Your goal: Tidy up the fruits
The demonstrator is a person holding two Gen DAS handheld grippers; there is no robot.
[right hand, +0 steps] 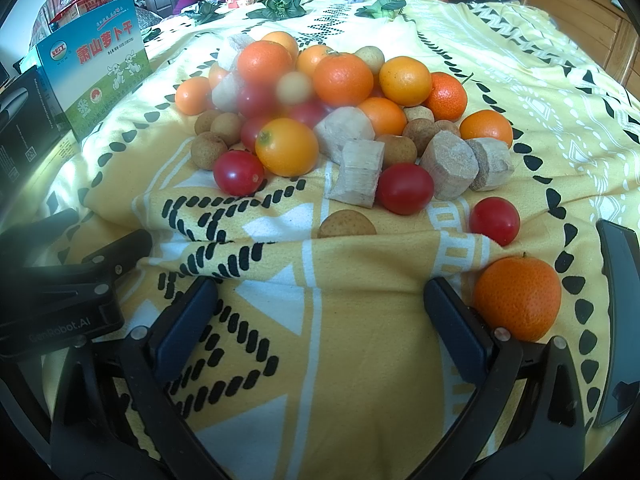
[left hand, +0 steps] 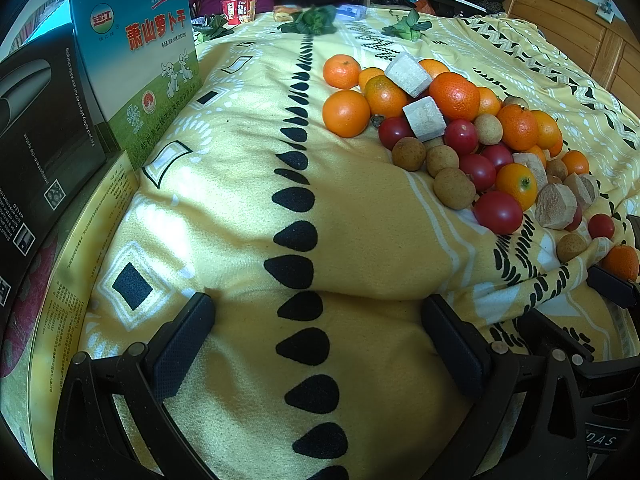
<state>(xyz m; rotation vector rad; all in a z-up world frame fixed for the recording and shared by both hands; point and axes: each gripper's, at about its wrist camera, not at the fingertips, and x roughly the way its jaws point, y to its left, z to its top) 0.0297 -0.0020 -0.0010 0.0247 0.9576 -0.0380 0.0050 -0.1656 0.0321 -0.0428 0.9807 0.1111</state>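
A pile of fruit lies on a yellow patterned blanket (left hand: 240, 208): oranges (left hand: 346, 113), red cherry tomatoes (left hand: 498, 212), brown longans (left hand: 454, 189) and pale cut chunks (left hand: 425, 117). My left gripper (left hand: 318, 320) is open and empty, low over the blanket, left of the pile. My right gripper (right hand: 320, 304) is open and empty in front of the pile (right hand: 320, 120). One orange (right hand: 518, 298) lies just right of its right finger. A tomato (right hand: 494, 221) and a half-hidden longan (right hand: 346, 225) lie behind a blanket fold.
A blue-green printed box (left hand: 140, 64) and a black box (left hand: 36, 140) stand at the left on a yellow tin (left hand: 68, 280). Leafy greens (left hand: 312, 22) and a red cup (left hand: 239, 10) sit at the far edge by seated people. A dark phone (right hand: 618, 320) lies right.
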